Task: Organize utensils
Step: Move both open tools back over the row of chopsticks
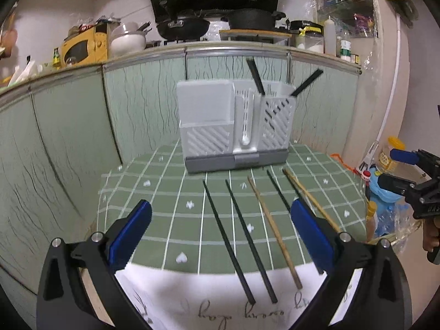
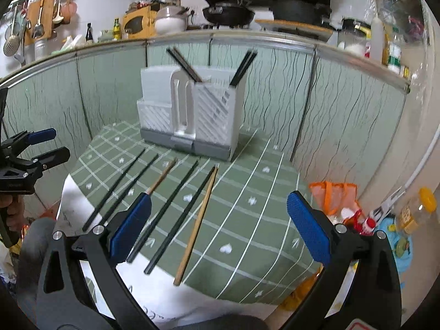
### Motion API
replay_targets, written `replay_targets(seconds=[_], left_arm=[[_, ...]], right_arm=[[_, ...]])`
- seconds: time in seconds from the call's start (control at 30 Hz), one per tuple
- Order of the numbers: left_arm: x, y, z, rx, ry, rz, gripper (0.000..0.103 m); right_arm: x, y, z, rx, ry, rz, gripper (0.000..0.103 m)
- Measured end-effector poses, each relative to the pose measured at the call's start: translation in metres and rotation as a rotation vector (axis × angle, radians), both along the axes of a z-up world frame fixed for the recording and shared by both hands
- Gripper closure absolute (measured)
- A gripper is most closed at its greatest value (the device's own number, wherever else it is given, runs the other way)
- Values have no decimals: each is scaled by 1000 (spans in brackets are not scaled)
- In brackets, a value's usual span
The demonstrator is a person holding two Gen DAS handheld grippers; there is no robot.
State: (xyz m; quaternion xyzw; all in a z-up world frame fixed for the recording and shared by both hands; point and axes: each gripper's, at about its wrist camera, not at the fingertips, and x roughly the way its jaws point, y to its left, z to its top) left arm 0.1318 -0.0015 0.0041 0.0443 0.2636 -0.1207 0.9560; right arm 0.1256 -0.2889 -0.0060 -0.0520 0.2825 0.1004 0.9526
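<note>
Six chopsticks [image 2: 162,211] lie lengthwise ahead of the right gripper [image 2: 218,221], nearer them; both it and the left gripper [image 1: 221,232] gape empty.

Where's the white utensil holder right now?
The white utensil holder stands at the far end of the green checked tablecloth, against the cabinet fronts, just beyond the loose chopsticks.

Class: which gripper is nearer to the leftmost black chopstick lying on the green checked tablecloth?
Left. The left gripper hangs open with the leftmost black chopstick lying between its fingers. The right gripper, also open, sits further right, over the rightmost chopsticks.
</note>
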Motion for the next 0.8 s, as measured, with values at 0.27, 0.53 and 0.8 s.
replay_targets(seconds=[0.27,0.53,0.8], left_arm=[[-11,3,-38,10,29,35,4],[-20,0,-68,53,27,96,4],[-15,-2,-89,60,60,164,4]], right_arm=[[-4,2,-37,9,27,-21,9],[-8,6,-67,5,38,-44,12],[-2,13,-90,-17,97,-57,27]])
